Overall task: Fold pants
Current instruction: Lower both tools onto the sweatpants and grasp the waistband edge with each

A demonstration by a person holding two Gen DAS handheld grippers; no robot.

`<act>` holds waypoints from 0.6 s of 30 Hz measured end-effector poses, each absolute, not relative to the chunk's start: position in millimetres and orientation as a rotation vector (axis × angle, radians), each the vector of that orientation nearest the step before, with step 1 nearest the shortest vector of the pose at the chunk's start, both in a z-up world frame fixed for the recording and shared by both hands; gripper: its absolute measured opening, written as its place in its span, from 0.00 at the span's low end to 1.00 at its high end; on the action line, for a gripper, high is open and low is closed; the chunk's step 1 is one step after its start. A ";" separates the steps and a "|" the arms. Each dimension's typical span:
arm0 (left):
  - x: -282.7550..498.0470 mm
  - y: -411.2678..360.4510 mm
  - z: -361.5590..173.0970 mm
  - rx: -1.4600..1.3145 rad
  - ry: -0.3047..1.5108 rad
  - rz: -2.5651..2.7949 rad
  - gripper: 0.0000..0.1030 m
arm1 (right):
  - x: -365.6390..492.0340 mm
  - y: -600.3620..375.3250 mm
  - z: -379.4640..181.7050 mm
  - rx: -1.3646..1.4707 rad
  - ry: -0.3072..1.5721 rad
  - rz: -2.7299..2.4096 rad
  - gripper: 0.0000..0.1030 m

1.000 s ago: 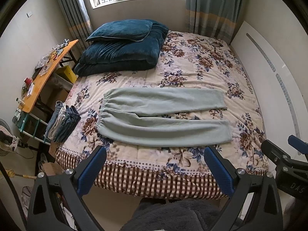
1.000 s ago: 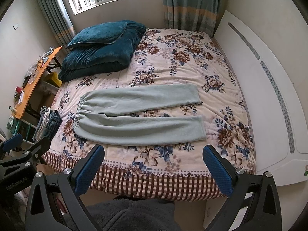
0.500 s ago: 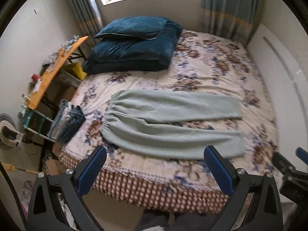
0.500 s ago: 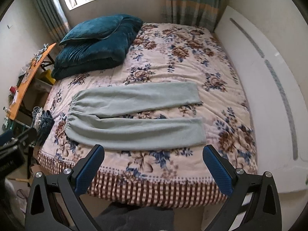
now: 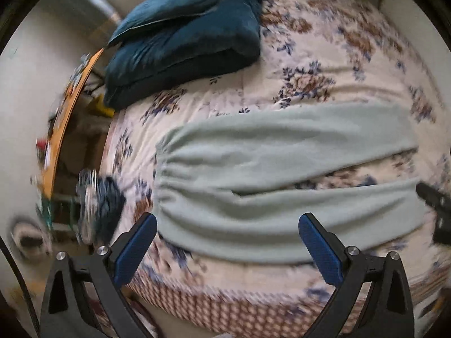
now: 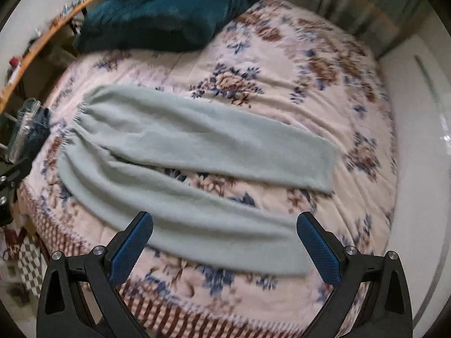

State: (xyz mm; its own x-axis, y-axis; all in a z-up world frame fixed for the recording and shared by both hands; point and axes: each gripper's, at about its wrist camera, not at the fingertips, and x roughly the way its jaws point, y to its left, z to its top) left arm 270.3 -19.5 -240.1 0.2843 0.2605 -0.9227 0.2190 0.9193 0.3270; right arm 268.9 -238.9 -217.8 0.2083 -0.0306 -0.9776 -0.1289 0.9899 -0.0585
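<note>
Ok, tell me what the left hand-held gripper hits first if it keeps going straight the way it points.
Most likely the near leg of the pale green pants on the floral bedspread. The left hand-held gripper is open with nothing between its fingers; motion blur leaves depth uncertain.

A floral bedspread [image 5: 310,64] fills most of the frame. A folded dark teal blanket [image 5: 183,36] lies upper left, an orange table [image 5: 64,118] along the left edge.

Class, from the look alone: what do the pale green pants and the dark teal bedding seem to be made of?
pants: probably soft fleece or brushed knit; matte, fuzzy surface, gathered elastic waist. teal bedding: probably plush velvet-like fabric; slight sheen on thick folds. Motion blur leaves both uncertain.
</note>
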 end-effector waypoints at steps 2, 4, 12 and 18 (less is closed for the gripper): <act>305.2 -18.9 -271.4 0.491 1.298 -0.008 1.00 | 313.4 -234.6 -260.8 -0.146 1.407 0.102 1.00; 342.6 -21.4 -306.6 0.558 1.295 -0.058 1.00 | 359.8 -229.3 -307.6 -0.169 1.456 0.151 1.00; 454.7 -49.1 -453.1 0.889 1.301 -0.238 1.00 | 502.2 -212.4 -471.6 -0.393 1.600 0.279 1.00; 499.7 -73.7 -541.2 1.104 1.355 -0.430 1.00 | 552.4 -202.1 -556.5 -0.610 1.687 0.372 1.00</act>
